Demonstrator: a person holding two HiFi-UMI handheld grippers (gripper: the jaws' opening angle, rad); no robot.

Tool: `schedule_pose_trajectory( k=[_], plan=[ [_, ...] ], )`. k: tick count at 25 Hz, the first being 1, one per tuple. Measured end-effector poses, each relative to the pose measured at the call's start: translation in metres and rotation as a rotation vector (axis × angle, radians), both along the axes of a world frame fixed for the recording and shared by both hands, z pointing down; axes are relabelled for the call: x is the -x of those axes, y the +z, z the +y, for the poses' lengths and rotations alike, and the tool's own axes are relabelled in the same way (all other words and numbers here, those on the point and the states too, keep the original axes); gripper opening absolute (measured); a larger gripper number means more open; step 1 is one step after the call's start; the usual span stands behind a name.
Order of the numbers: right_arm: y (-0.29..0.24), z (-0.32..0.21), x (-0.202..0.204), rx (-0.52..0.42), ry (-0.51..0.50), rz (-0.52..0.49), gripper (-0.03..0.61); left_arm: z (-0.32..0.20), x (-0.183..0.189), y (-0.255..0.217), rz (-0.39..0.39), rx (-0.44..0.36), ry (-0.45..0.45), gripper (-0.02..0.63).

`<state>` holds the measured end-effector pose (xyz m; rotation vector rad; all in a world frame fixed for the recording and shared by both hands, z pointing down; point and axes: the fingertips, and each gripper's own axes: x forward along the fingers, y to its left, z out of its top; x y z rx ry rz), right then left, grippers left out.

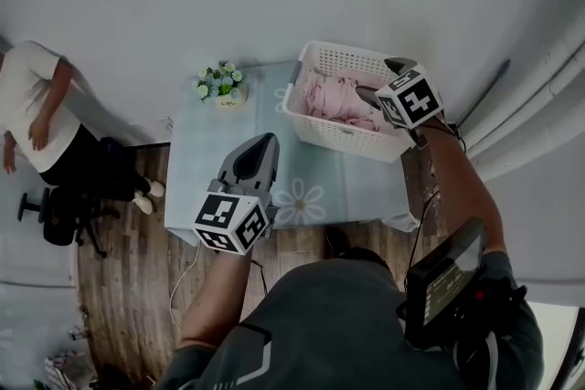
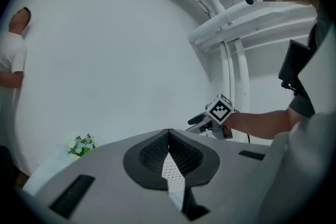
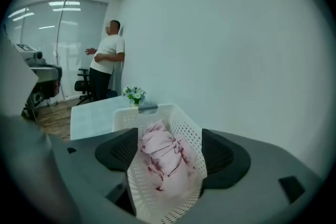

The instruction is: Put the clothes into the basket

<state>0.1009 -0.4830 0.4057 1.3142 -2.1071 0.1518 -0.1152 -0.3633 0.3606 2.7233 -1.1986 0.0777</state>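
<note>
One pink garment lies bunched inside the white basket at the right end of the desk, so the task looks finished. The right hand-held gripper hovers over it, jaws spread and empty, with nothing left to carry. The left hand-held gripper hangs closed over the desk, holding nothing.

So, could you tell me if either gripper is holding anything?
Nothing is held: left tongs shut and empty, right tongs open above the pink clothes in the basket.
</note>
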Motion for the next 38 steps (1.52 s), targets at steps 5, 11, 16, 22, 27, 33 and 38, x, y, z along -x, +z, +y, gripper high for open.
schedule_pose_trajectory(
  k=[5, 11, 16, 22, 27, 33, 38],
  plan=[
    [-0.033, 0.052, 0.004, -0.101, 0.072, -0.186, 0.388, 0.021, 0.011, -0.003, 0.025, 0.011, -0.031, 0.009],
    [-0.066, 0.112, 0.017, -0.182, 0.081, -0.292, 0.387, 0.048, 0.01, -0.02, 0.026, -0.048, -0.002, 0.009],
    [-0.088, 0.149, 0.017, -0.245, 0.111, -0.352, 0.382, 0.065, 0.007, -0.024, 0.03, -0.066, 0.009, 0.009],
    [-0.108, 0.181, 0.02, -0.311, 0.1, -0.381, 0.312, 0.073, 0.013, -0.035, 0.056, -0.104, -0.065, 0.009],
    [-0.114, 0.201, 0.025, -0.355, 0.112, -0.437, 0.175, 0.081, 0.015, -0.042, 0.071, -0.127, -0.098, 0.009],
    [-0.109, 0.211, 0.016, -0.364, 0.178, -0.447, 0.032, 0.088, 0.014, -0.043, 0.088, -0.121, -0.088, 0.009],
    [-0.112, 0.213, 0.013, -0.376, 0.186, -0.458, 0.015, 0.089, 0.018, -0.047, 0.072, -0.139, -0.119, 0.009]
  ],
)
